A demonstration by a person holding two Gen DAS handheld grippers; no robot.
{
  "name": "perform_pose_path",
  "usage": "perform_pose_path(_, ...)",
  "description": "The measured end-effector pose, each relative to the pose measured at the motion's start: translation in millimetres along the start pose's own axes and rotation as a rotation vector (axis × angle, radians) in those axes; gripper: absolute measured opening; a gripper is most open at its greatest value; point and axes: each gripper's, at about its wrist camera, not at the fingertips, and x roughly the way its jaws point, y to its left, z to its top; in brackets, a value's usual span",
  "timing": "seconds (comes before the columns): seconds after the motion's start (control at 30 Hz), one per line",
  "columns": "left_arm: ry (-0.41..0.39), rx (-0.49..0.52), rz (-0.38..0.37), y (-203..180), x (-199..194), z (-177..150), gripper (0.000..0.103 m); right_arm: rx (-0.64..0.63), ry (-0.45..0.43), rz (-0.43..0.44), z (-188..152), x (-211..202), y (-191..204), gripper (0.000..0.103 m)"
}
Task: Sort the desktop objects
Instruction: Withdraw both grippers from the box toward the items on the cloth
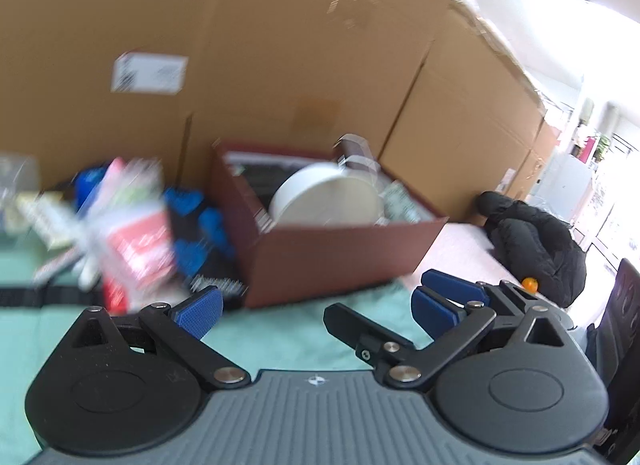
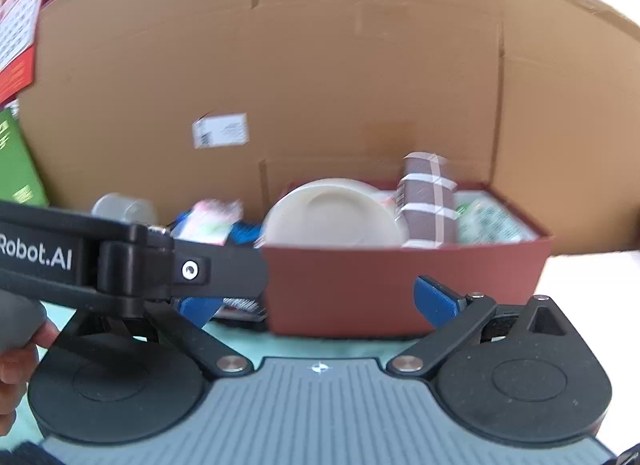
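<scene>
A dark red open box (image 1: 340, 257) stands on the green cloth and holds a round white lid (image 1: 328, 197), a brown striped container (image 2: 428, 201) and a patterned packet (image 2: 492, 225). It also shows in the right wrist view (image 2: 404, 289). A blurred pile of packets (image 1: 132, 233) and blue items (image 1: 196, 225) lies left of the box. My left gripper (image 1: 320, 305) is open and empty, short of the box. My right gripper (image 2: 316, 301) is open and empty, close to the box front. The left gripper's body (image 2: 132, 269) crosses the right wrist view.
A large cardboard box (image 1: 280, 45) stands as a wall behind everything. A black bundle (image 1: 536, 241) and a small orange ball (image 1: 530, 284) lie at the right. A clear cup (image 2: 124, 207) stands at the left. A green book (image 2: 16, 169) and a red calendar (image 2: 20, 25) are at the far left.
</scene>
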Motion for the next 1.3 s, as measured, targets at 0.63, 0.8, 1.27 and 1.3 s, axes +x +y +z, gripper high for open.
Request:
perform_pose_path(0.63, -0.02, -0.12, 0.138, 107, -30, -15, 0.096, -0.086, 0.11, 0.175, -25, 44, 108, 0.092)
perform_pose_path(0.8, -0.002, -0.113, 0.13, 126, -22, -6, 0.091, -0.071, 0.123, 0.168, -20, 59, 122, 0.084)
perform_pose_path(1.27, -0.026, -0.176, 0.198, 189, -2, 34, 0.067, -0.12, 0.11, 0.258, 2, 112, 163, 0.058)
perform_pose_path(1.3, -0.018, -0.184, 0.2, 194, 1, 36, 0.065, -0.127, 0.11, 0.279, 3, 116, 168, 0.056)
